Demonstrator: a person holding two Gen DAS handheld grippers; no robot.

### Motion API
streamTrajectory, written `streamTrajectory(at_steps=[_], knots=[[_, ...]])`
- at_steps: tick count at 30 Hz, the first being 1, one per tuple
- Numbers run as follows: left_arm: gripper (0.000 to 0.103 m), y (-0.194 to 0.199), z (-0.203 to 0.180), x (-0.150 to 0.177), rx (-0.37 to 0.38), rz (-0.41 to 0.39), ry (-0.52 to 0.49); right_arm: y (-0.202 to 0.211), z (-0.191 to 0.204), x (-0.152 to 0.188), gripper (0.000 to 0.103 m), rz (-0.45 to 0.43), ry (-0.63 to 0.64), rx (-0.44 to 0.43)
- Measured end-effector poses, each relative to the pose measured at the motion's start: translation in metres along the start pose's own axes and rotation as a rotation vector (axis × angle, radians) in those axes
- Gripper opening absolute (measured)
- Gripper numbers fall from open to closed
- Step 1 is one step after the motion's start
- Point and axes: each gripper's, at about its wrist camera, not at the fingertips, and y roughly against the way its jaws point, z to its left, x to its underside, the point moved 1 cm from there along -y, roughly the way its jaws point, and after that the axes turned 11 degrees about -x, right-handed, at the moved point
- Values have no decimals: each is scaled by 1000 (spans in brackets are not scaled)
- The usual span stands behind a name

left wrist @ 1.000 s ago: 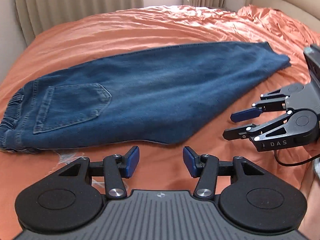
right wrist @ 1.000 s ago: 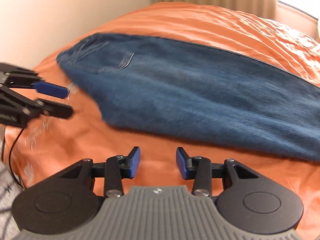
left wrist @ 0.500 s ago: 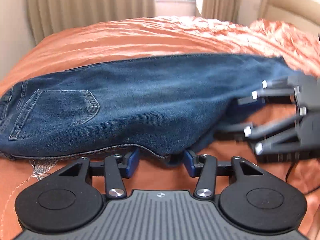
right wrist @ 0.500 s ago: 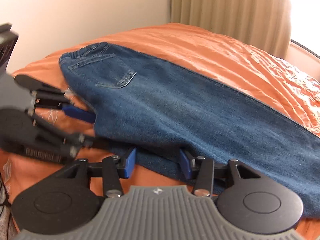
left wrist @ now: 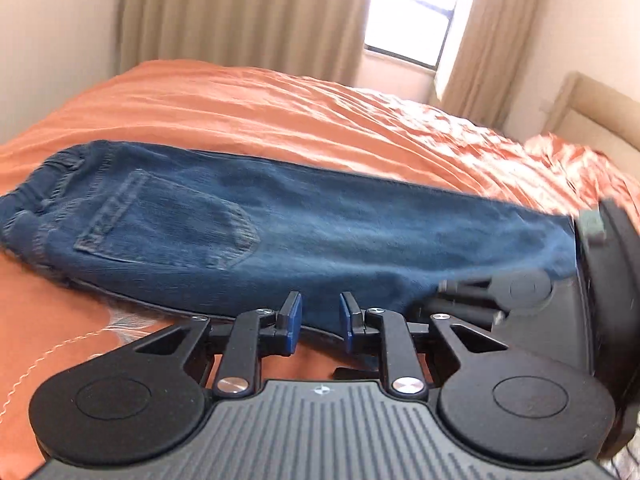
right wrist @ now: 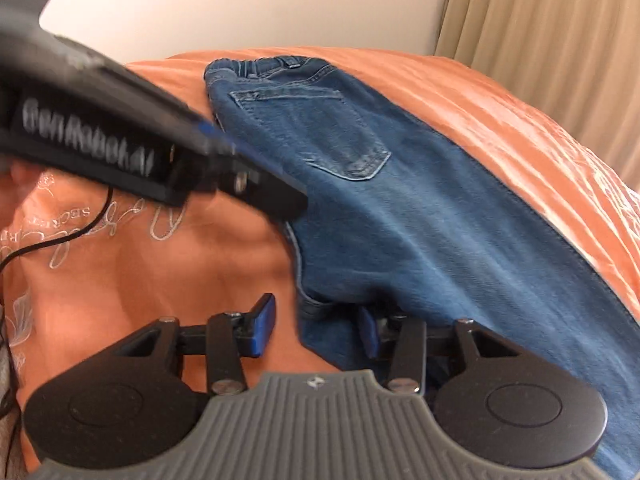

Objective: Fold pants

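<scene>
Dark blue jeans [left wrist: 304, 236] lie folded lengthwise on an orange bed, waistband and back pocket to the left in the left wrist view. My left gripper [left wrist: 319, 322] is open at the jeans' near edge, with the denim edge between its blue pads. My right gripper [right wrist: 316, 328] is open too, its jaws straddling the jeans' [right wrist: 420, 216] near edge; the right pad is partly hidden under the cloth. The right gripper also shows at the right of the left wrist view [left wrist: 444, 300], close beside the left one. The left gripper crosses the right wrist view [right wrist: 256, 184], blurred.
The orange bedspread [left wrist: 280, 120] is wrinkled and has white embroidery [right wrist: 80, 232] near the front edge. Beige curtains [left wrist: 240, 20] and a window stand behind the bed, a headboard [left wrist: 592, 120] at the right. A black cable [right wrist: 60, 240] trails over the bedspread.
Both grippers have moved forward and down to the jeans' near edge and come close together. The jaws now straddle the denim edge. The views have tilted.
</scene>
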Motion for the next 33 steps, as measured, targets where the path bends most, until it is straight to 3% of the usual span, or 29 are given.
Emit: streamTrajectory(at_steps=[4,8,11,15,20,26,33], knots=[[25,-1,6,-6,-19,-31,36,20,17,-1,6,-33,62,32],[25,-9,3,-11,-3,-33,22,13,24,7,3,21,45,28],[25,-28,-2,-13,-17,46,-50,4,18,12,3,47,-36,1],[23,-65,-3,-3,-103,149,-150,10,11,11,2,56,-119,-28],[18,-91,3,-5,-130,182,-122,30,3,21,3,45,-220,-33],[18,-74,-8,-2,-178,105,-141,89,-28,37,10,-36,-388,97],[19,-49,-29,-22,-90,65,-91,178,-105,84,14,-138,-707,222]])
